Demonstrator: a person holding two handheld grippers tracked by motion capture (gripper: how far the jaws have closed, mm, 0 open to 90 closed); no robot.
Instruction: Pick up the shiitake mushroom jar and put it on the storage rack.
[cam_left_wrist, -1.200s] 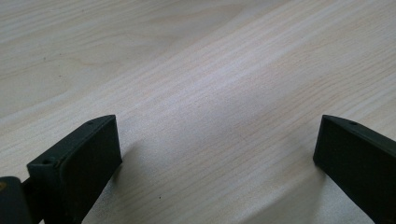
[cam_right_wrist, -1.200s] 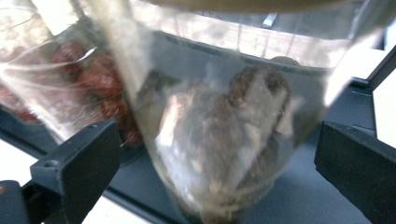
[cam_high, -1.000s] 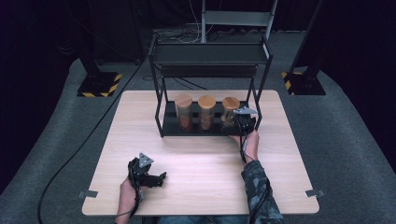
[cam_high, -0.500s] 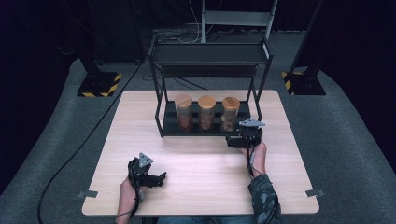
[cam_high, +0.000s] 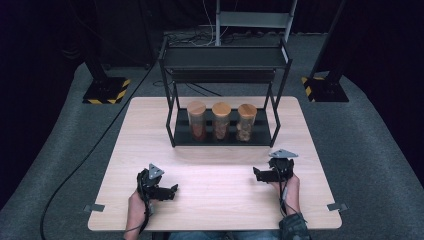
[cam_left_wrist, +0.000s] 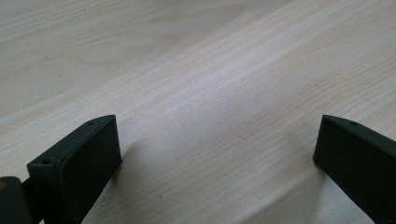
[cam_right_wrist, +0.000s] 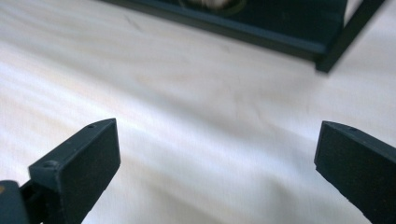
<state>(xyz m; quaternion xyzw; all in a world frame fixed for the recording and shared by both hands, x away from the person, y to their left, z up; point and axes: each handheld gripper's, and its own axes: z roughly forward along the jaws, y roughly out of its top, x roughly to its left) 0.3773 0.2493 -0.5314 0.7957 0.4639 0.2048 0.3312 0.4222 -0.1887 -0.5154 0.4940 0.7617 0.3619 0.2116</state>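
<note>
Wooden table (cam_high: 220, 200), right gripper (cam_high: 260, 174) pulled back from jar rack (cam_high: 222, 137), both grippers spread empty, left gripper (cam_high: 170, 190) unmoved

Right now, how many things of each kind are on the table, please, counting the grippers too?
Glass jars with wooden lids: 3
Black metal rack: 1
Grippers: 2, left gripper, right gripper
Total: 6

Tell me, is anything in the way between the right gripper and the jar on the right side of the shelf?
Nothing visible blocks it. Bare table lies between the right gripper, jaws open, and the right jar. The jar stands on the black rack bottom shelf, with the rack's front right post beside it.
</note>
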